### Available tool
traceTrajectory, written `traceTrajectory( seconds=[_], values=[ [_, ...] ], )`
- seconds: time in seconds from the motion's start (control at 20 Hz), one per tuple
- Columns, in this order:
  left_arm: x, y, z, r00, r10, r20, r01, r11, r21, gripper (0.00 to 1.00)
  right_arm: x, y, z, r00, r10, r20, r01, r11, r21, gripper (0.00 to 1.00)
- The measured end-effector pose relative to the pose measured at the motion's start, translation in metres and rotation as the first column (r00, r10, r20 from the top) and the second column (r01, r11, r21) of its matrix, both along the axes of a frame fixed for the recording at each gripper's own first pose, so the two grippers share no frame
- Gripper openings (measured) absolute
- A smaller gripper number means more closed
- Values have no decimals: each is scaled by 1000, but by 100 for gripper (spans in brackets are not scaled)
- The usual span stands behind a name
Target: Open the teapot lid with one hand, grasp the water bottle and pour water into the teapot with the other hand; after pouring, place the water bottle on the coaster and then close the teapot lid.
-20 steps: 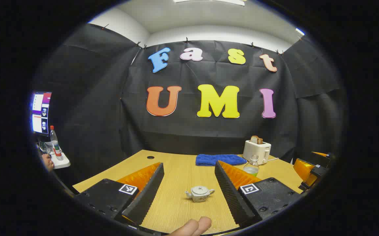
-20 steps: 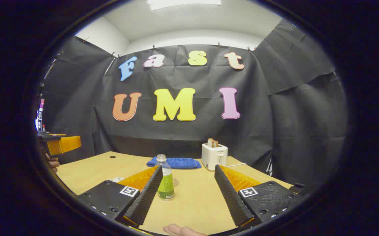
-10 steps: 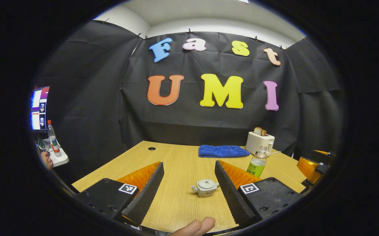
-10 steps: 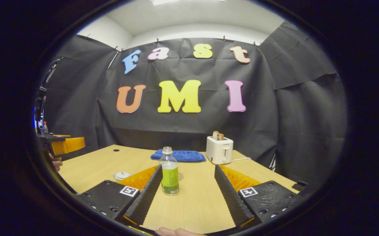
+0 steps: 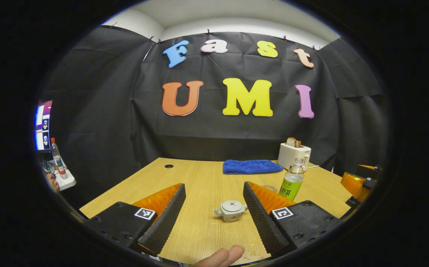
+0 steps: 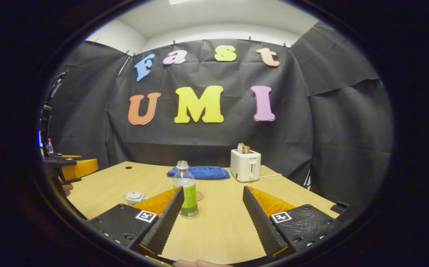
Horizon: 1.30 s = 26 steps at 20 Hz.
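Left hand-held gripper [image 5: 214, 207]: released, fingers spread wide, nothing between them, held above worktop [image 5: 199, 230]. Teapot [image 5: 230, 210] upright on worktop in the gap between the fingers, nearer the 3 o'clock finger, apart from both; lid seated, spout toward 9 o'clock. Fingertip of the holding hand [image 5: 220, 256] at 6 o'clock edge of left gripper view.

Water bottle [image 5: 291, 180] upright at 2 o'clock from teapot, well apart from it; uncapped, green label, some liquid inside. Small round clear coaster [image 5: 269, 188] on worktop just at 9 o'clock of bottle base, partly hidden behind the finger. Blue cloth [image 5: 251, 166] at 12 o'clock, far side of worktop; white toaster [image 5: 293, 155] with bread in slot beside it at 3 o'clock. Monitor [image 5: 43, 125] and a second bottle at 9 o'clock edge, off the worktop.

Right hand-held gripper [image 6: 214, 207]: released, fingers wide apart, grasping nothing. Water bottle [image 6: 185, 189] ahead, just behind tip of the 9 o'clock finger, base partly hidden by it; not touching as far as visible. Teapot [image 6: 134, 196] at 9 o'clock of bottle. Other gripper seen at 9 o'clock edge of right gripper view.
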State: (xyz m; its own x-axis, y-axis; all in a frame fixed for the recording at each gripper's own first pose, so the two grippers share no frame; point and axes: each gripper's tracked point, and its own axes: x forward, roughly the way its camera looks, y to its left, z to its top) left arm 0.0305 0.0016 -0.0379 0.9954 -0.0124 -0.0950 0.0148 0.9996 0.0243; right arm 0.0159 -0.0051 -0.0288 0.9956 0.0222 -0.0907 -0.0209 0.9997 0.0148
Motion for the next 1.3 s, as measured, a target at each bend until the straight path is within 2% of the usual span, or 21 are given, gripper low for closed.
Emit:
traceTrajectory(
  seconds=[0.25, 0.3, 0.55, 0.75, 0.85, 0.95, 1.05, 1.1, 1.25, 1.3],
  values=[
    [31, 11, -26, 999, 23, -41, -24, 1000, -13, 98, 13, 4, -14, 1000, 17, 8, -17, 1000, -7, 94],
    [39, 14, -32, 998, 33, -52, -34, 999, -18, 98, 17, 3, -19, 1000, 22, 1, -22, 1000, -4, 96],
    [69, -2, -65, 991, -4, -135, 0, 1000, -28, 98, 39, -12, -37, 1000, 18, -4, -18, 1000, -6, 96],
    [94, -13, -90, 984, 32, -176, -23, 998, 57, 100, 53, -16, -59, 999, 27, -37, -27, 999, -19, 98],
    [101, -19, -96, 985, 42, -166, -23, 993, 114, 98, 56, -16, -68, 998, 35, -51, -37, 999, -23, 96],
    [109, -25, -105, 984, 32, -175, -9, 992, 129, 96, 60, -17, -75, 998, 36, -60, -37, 999, -27, 96],
    [113, -29, -111, 982, 31, -186, -10, 994, 112, 91, 63, -17, -82, 996, 40, -75, -43, 999, -31, 96],
    [116, -31, -112, 983, 21, -182, -3, 995, 102, 83, 64, -17, -84, 996, 42, -79, -44, 999, -29, 95],
    [121, -42, -119, 981, -22, -192, 39, 996, 84, 75, 67, -18, -89, 995, 40, -90, -43, 999, -30, 98],
    [122, -45, -121, 979, -37, -200, 54, 995, 80, 68, 67, -19, -90, 995, 38, -94, -41, 999, -31, 98]
  ],
)
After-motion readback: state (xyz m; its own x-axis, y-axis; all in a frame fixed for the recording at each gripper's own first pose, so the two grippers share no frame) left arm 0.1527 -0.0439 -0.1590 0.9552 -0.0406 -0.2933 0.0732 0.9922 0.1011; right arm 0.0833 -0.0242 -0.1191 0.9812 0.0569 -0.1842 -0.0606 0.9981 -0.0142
